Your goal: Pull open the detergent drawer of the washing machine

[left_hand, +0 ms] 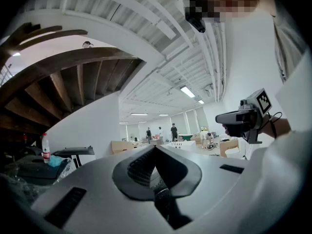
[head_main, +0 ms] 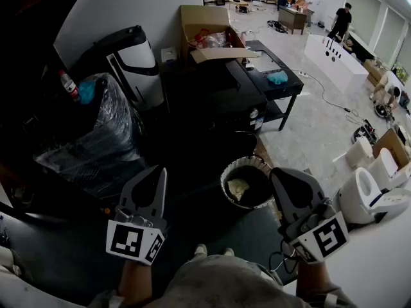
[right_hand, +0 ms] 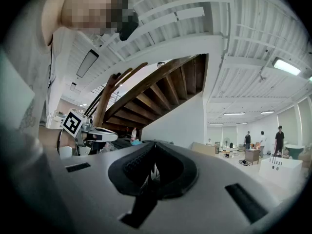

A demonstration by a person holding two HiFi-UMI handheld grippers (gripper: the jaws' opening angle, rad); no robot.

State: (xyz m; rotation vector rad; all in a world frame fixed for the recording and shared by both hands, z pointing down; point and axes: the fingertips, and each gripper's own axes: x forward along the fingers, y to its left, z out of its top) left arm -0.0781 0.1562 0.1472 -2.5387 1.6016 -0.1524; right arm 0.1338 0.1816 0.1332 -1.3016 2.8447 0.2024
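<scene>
I cannot make out a washing machine or a detergent drawer in any view. In the head view my left gripper (head_main: 158, 173) is held low at the left, jaws together, nothing in it. My right gripper (head_main: 278, 176) is at the right, also shut and empty. Both point level into the room, over the dark floor. The left gripper view looks along its shut jaws (left_hand: 155, 148) and shows the right gripper (left_hand: 230, 117) alongside. The right gripper view looks along its closed jaws (right_hand: 155, 146), with the left gripper (right_hand: 104, 136) to its left.
A round bin (head_main: 226, 172) with a pale scrap inside stands between the grippers. A black plastic-wrapped heap (head_main: 90, 140) with a bottle (head_main: 67, 84) is at the left. Beyond are a dark low table (head_main: 212, 92), a cardboard box (head_main: 204, 25) and white toilet-like units (head_main: 369, 188).
</scene>
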